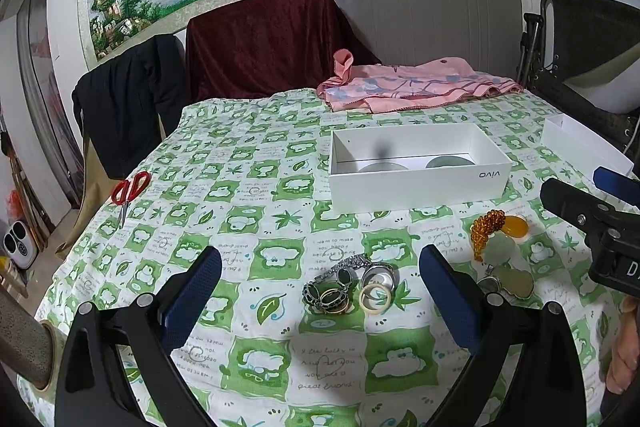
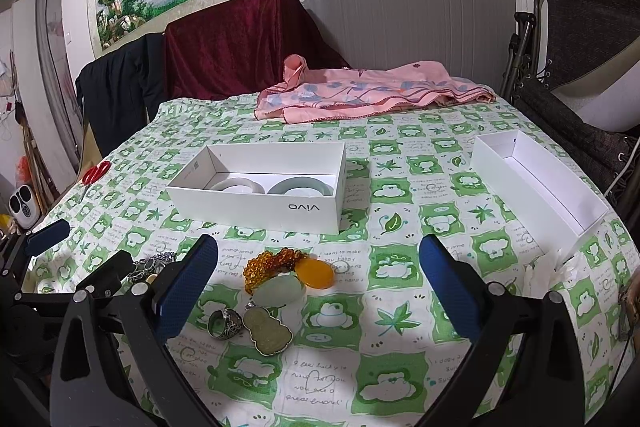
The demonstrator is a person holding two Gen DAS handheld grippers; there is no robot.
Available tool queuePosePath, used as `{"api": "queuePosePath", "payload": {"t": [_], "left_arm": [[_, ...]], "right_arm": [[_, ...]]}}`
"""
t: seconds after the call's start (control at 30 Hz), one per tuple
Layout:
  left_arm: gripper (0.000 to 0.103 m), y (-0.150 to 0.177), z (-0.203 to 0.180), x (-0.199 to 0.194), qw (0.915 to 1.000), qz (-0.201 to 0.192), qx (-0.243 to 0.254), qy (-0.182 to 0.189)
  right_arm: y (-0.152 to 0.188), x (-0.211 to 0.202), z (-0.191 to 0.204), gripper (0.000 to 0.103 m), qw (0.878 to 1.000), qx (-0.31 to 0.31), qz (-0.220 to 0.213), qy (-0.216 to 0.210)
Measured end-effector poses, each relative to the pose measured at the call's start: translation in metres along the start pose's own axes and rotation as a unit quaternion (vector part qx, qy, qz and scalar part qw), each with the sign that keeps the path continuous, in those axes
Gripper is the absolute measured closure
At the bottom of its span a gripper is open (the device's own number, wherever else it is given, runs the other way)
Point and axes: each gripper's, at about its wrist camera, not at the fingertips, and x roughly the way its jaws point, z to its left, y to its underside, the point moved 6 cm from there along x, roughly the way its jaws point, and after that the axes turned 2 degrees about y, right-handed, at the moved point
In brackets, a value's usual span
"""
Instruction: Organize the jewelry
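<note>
My right gripper (image 2: 318, 287) hangs wide open over the pendants (image 2: 276, 291) — white box (image 2: 256, 211) mid-table, beyond them.

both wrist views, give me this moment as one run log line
left gripper open over rings | right gripper open over pendants | vivo box holds two bangles | second box empty

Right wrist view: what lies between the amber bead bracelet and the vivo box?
Only bare green-and-white tablecloth separates the amber bead bracelet from the vivo box; nothing rests there. The right wrist view shows the gap best.
</note>
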Motion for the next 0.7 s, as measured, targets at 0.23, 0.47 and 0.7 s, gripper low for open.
{"api": "queuePosePath", "payload": {"t": [0.23, 0.47, 0.7], "left_arm": [[0.006, 0.0006, -0.0002, 0.0003, 1.0, 0.001, 0.001, 0.0], [0.006, 0.0015, -0.0003, 0.0003, 1.0, 0.002, 0.001, 0.0], [0.006, 0.0028, 0.0001, 0.0, 1.0, 0.003, 0.003, -0.001]], "right_arm": [[0.0001, -0.0001, 0.0, 0.007, 1.0, 0.0, 0.0, 0.0], [0.0005, -0.0001, 0.0, 0.007, 1.0, -0.001, 0.001, 0.0], [0.0005, -0.0005, 0.0003, 0.007, 1.0, -0.001, 0.001, -0.001]]}}
